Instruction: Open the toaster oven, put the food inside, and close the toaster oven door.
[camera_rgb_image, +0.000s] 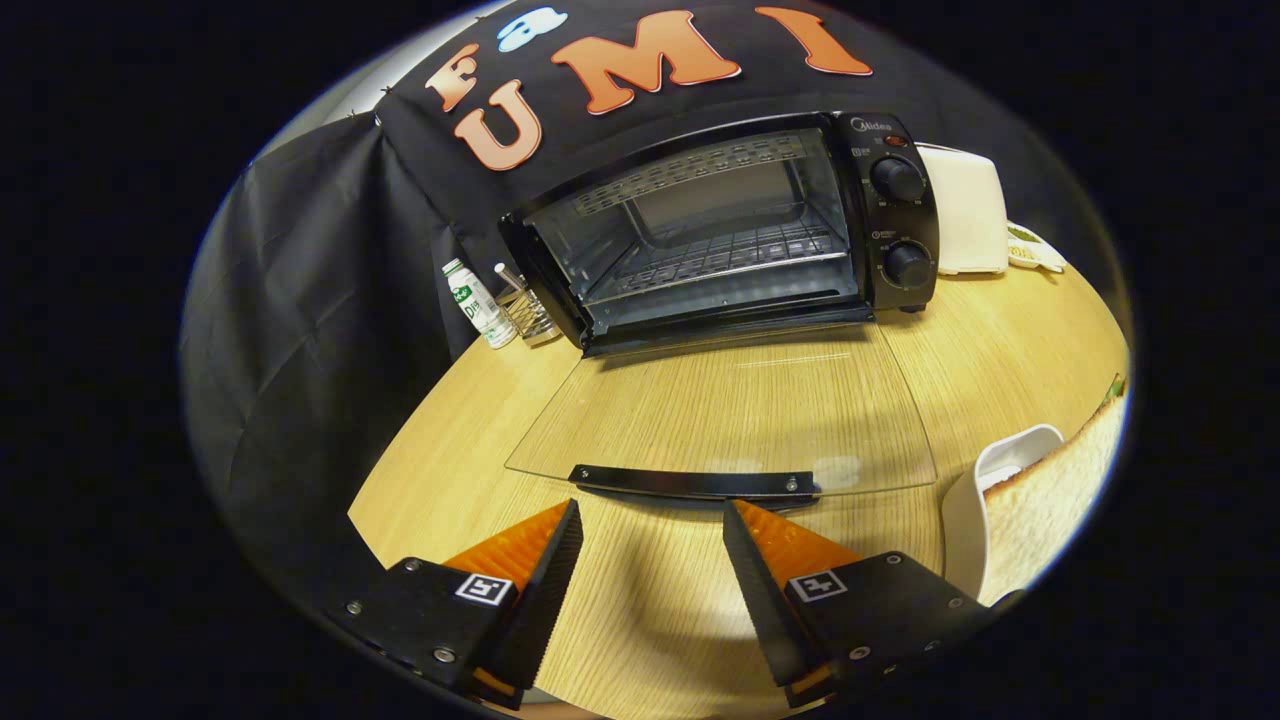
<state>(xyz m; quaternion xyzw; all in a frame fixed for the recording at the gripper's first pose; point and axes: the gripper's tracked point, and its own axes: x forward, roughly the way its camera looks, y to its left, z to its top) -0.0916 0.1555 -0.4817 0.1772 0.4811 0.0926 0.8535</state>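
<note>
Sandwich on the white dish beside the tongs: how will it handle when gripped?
The sandwich is probably soft: its pale bread face looks spongy, so the open tongs may dent it. Green filling peeks at its top edge, so layers could slide apart. It leans in the white dish, so a push may tip it.

This is a staged booth made to look like a small kitchen corner, not a real home. A black cloth wall hangs behind a light wooden table. On the table stands a toaster oven with its glass door lying open. At 9 o'clock from the oven are a small drink bottle and a wire holder; at 3 o'clock is a white appliance. At 4 o'clock from the door, bread lies on a white dish.
</note>
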